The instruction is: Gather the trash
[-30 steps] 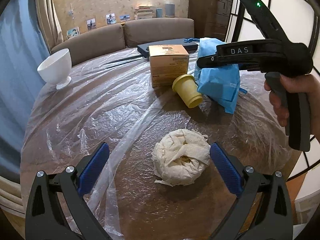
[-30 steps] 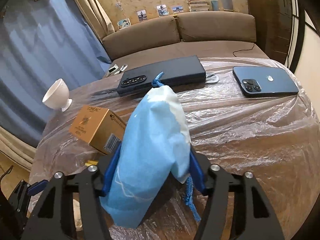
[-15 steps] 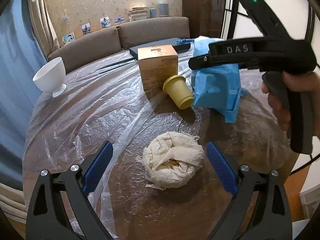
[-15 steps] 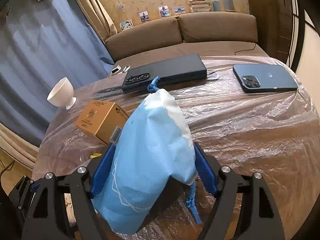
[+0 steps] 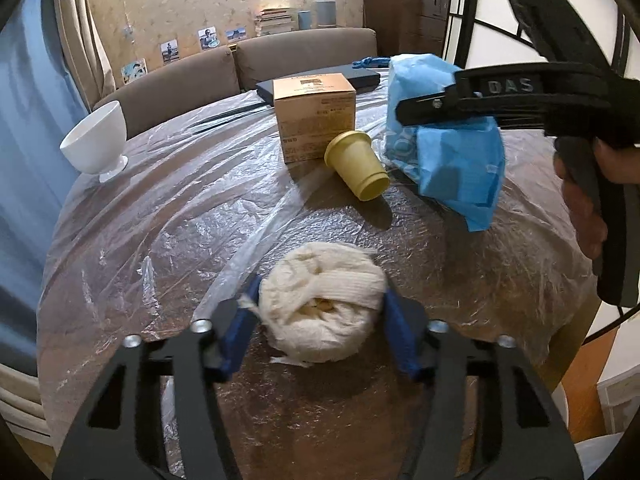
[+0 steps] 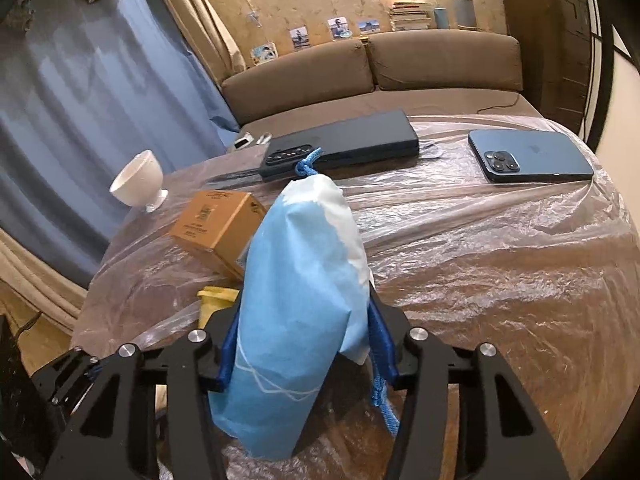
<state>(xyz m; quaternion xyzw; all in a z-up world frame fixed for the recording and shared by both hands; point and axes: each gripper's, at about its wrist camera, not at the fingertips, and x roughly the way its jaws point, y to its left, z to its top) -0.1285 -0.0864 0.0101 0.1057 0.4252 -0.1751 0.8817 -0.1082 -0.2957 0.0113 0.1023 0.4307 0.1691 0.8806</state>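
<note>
- Left gripper (image 5: pixel 320 320) was clamped on the wadded tissue ball (image 5: pixel 320 300), blue pads touching both sides, ball resting on the plastic-covered tabletop (image 5: pixel 160 208).
- Right gripper (image 6: pixel 306 344) pinched the blue drawstring bag (image 6: pixel 296 300), held above the tabletop.
- Beyond: yellow cup (image 5: pixel 356 164) on its side, touching the cardboard box (image 5: pixel 314 112).
- Far left edge: white bowl (image 5: pixel 96 140).
- Far side: blue phone (image 6: pixel 528 156).
</note>
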